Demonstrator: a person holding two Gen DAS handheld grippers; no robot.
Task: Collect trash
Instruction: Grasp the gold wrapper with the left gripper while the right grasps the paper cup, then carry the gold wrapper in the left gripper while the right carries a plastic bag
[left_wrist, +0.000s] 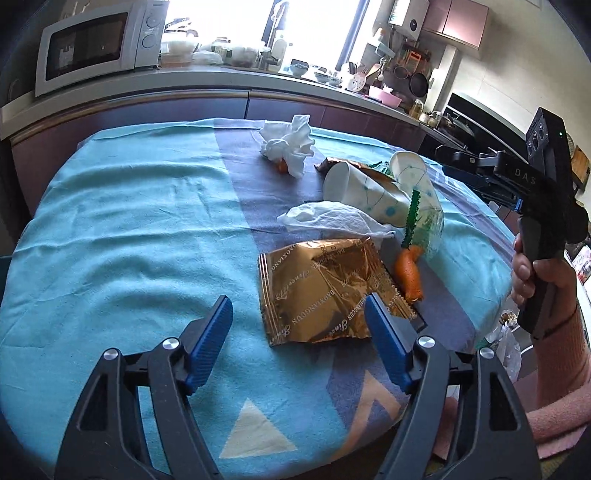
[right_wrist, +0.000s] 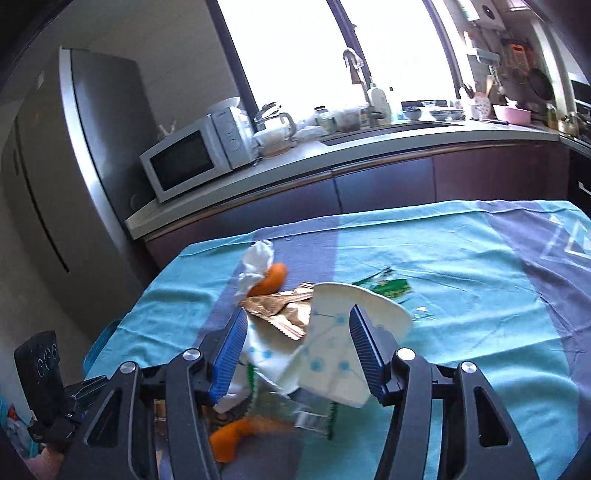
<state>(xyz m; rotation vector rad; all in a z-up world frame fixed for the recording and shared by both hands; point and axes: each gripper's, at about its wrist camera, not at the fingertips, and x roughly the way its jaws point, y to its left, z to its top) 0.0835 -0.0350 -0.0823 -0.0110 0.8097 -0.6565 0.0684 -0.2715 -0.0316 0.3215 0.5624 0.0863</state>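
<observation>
Trash lies on a teal and purple tablecloth. A gold foil wrapper lies just ahead of my open left gripper, its right side by the right finger. Beyond it lie a flat white tissue, orange peel, a clear wrapper with green edge, two white paper cups on their sides, and a crumpled tissue. My right gripper is open, its jaws on either side of a squashed paper cup without touching it. Orange peel lies below it.
A kitchen counter with a microwave runs behind the table. A grey fridge stands at the left in the right wrist view. The right hand-held gripper body hangs over the table's right edge.
</observation>
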